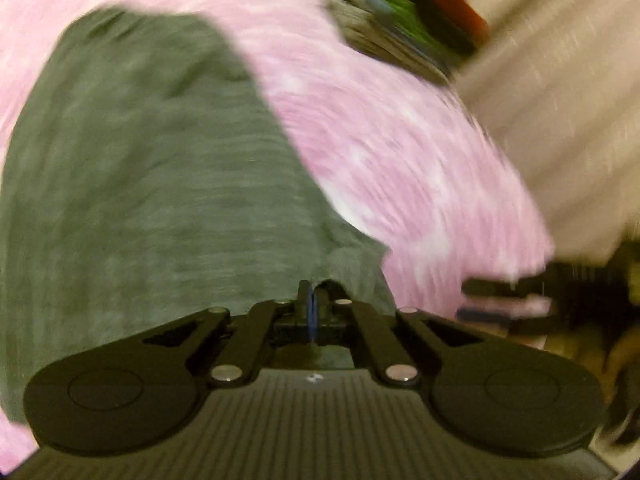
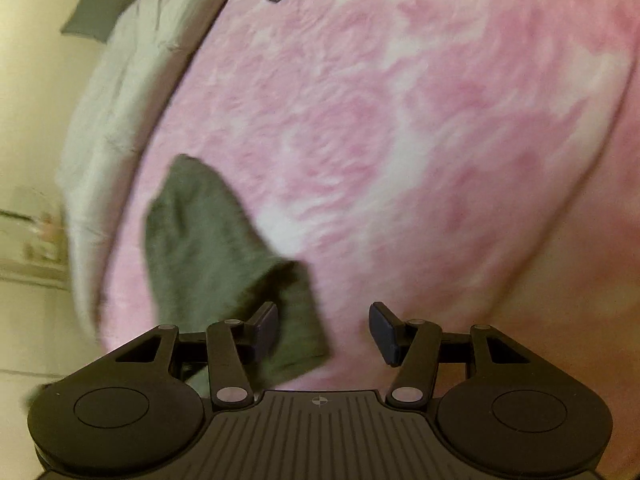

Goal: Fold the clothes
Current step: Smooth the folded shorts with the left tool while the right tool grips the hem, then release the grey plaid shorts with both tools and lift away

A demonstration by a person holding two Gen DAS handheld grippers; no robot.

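Note:
A grey-green garment (image 1: 152, 184) lies spread over a pink and white fluffy blanket (image 1: 384, 152). In the blurred left wrist view, my left gripper (image 1: 313, 304) is shut on the garment's near edge, with cloth pinched between its pads. In the right wrist view a part of the same grey garment (image 2: 208, 248) lies on the pink blanket (image 2: 400, 128), reaching down past the left finger. My right gripper (image 2: 323, 330) hangs open just above it, and a corner of the cloth lies between its fingers without being clamped.
A pile of mixed clothes, red, green and brown (image 1: 408, 20), sits at the far end of the blanket. A beige surface (image 1: 560, 100) runs along the right. A pale grey sheet (image 2: 120, 112) edges the blanket on the left, beside a cream wall (image 2: 32, 80).

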